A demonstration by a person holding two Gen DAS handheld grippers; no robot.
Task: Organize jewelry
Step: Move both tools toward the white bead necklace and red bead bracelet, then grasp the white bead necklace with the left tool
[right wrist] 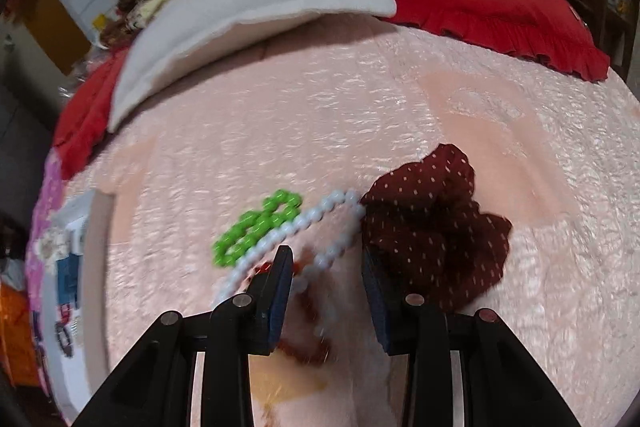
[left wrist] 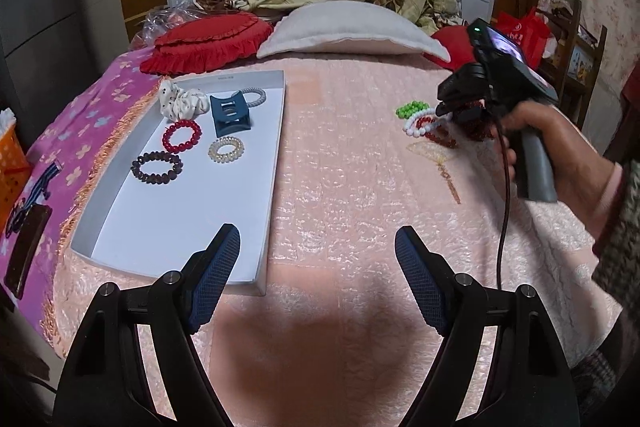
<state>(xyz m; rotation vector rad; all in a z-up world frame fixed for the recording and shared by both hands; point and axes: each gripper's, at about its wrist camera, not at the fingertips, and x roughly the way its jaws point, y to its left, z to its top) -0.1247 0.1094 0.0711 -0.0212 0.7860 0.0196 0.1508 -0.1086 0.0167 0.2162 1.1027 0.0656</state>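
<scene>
We're hovering the right gripper (right wrist: 326, 269), jaws apart, over the white bead bracelet (right wrist: 304, 227) beside the maroon scrunchie (right wrist: 432, 227); tangled strands might lift together.

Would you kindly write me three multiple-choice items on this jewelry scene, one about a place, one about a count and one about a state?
1. Where does the green bead bracelet lie?
A. in the white tray
B. on the pink bedspread, beside the white bead bracelet
C. on the red cushion

2. How many bead bracelets lie in the white tray?
A. two
B. four
C. none

3. How do the left tongs stand?
A. shut on a scrunchie
B. shut on nothing
C. open, with nothing between them

Answers:
1 B: the green beads rest on the pink bedspread against the white bead bracelet, outside the tray.
2 A: a red bracelet and a dark brown bracelet are there.
3 C: both fingers stand wide apart above bare bedspread.
</scene>
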